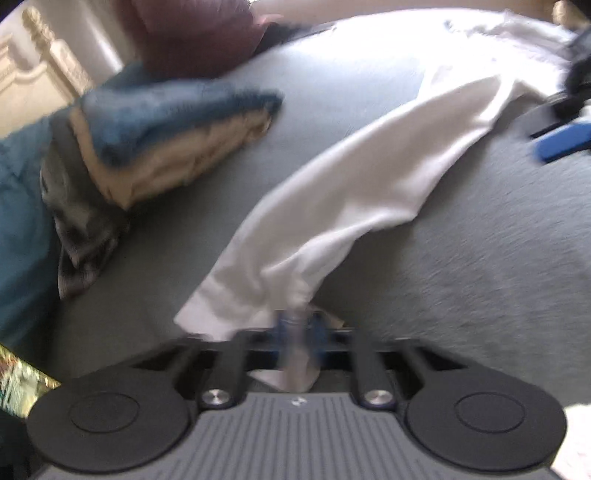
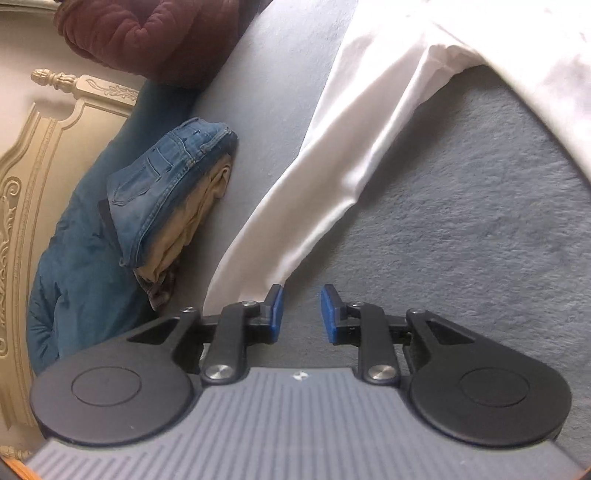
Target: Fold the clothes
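Observation:
A white long-sleeved garment (image 1: 354, 184) lies across the grey bed cover (image 1: 480, 277), one sleeve stretched toward the left wrist camera. My left gripper (image 1: 299, 325) is shut on the cuff end of that sleeve, and cloth bunches between its blue pads. In the right wrist view the same white garment (image 2: 332, 166) runs diagonally from the upper right to the left fingertip. My right gripper (image 2: 302, 314) is open just above the bed cover (image 2: 461, 240), with nothing between its blue pads (image 2: 276, 314). The sleeve's edge lies beside its left finger. The right gripper also shows far right in the left wrist view, blue finger (image 1: 561, 142) visible.
A stack of folded clothes, blue jeans (image 2: 173, 177) on top of tan fabric (image 2: 192, 221), sits to the left. A teal quilt (image 2: 85, 266), a maroon cushion (image 2: 147, 33) and a cream carved headboard (image 2: 37, 155) lie behind it.

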Action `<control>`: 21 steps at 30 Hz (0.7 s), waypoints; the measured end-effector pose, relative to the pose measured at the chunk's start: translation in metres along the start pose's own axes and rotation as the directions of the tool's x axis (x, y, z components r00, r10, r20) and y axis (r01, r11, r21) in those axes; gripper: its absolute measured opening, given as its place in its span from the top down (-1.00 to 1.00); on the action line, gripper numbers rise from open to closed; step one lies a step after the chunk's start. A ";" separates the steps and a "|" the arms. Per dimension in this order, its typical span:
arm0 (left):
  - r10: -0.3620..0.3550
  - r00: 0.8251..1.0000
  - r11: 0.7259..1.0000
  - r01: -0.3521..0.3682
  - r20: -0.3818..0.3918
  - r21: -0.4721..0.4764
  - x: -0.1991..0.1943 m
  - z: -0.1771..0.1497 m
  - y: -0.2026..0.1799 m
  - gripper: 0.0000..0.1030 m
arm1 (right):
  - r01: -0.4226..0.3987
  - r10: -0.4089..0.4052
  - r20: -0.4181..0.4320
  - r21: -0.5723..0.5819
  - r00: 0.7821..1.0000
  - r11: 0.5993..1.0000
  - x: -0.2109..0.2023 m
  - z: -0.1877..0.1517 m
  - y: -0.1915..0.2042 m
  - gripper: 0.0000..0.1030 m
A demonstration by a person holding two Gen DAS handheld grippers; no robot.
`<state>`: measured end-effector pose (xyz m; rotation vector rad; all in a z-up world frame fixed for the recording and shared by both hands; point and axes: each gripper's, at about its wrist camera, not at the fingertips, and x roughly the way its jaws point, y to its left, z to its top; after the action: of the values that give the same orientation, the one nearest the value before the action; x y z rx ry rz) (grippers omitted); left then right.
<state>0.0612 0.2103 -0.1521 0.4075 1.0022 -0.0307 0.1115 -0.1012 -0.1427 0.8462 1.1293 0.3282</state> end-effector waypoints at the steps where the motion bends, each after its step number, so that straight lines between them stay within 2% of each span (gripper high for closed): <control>1: -0.002 1.000 1.000 0.002 0.005 0.003 -0.003 0.000 0.001 0.89 | 0.008 -0.008 0.005 0.004 1.000 1.000 -0.003 -0.002 -0.004 0.56; 3: -0.025 0.999 0.997 0.022 0.037 0.075 -0.020 -0.001 -0.004 0.89 | 0.031 -0.031 0.015 0.011 0.999 0.999 -0.011 -0.005 -0.015 0.56; 5: -0.093 0.995 0.985 0.086 0.038 0.152 -0.046 -0.003 -0.010 0.89 | 0.056 -0.056 0.021 0.020 0.998 0.998 -0.018 -0.004 -0.027 0.55; 9: -0.198 0.980 0.939 0.191 -0.003 0.287 -0.076 -0.011 -0.035 0.89 | 0.100 -0.101 0.036 0.023 0.994 0.995 -0.024 0.004 -0.040 0.53; 11: -0.217 0.976 0.915 0.215 -0.033 0.343 -0.075 -0.019 -0.051 0.89 | 0.108 -0.108 0.049 0.005 0.993 0.994 -0.025 0.012 -0.037 0.52; 13: -0.252 0.965 0.903 0.264 -0.080 0.339 -0.069 -0.022 -0.063 0.89 | 0.111 -0.109 0.067 -0.030 0.992 0.993 -0.025 0.022 -0.028 0.52; 17: -0.348 0.927 0.888 0.374 -0.139 0.269 -0.063 -0.022 -0.073 0.88 | 0.092 -0.078 0.096 -0.148 0.992 0.985 -0.017 0.056 0.013 0.49; 20: -0.357 0.922 0.887 0.384 -0.150 0.256 -0.061 -0.021 -0.073 0.88 | 0.104 -0.088 0.082 -0.229 0.993 0.968 0.008 0.089 0.048 0.27; 21: -0.357 0.921 0.888 0.386 -0.153 0.251 -0.061 -0.021 -0.073 0.88 | 0.112 -0.101 0.059 -0.248 0.993 0.962 0.022 0.100 0.058 0.12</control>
<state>-0.0048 0.1407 -0.1350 0.4699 1.1721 -0.5084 0.2197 -0.0921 -0.0979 0.5650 1.0599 0.3520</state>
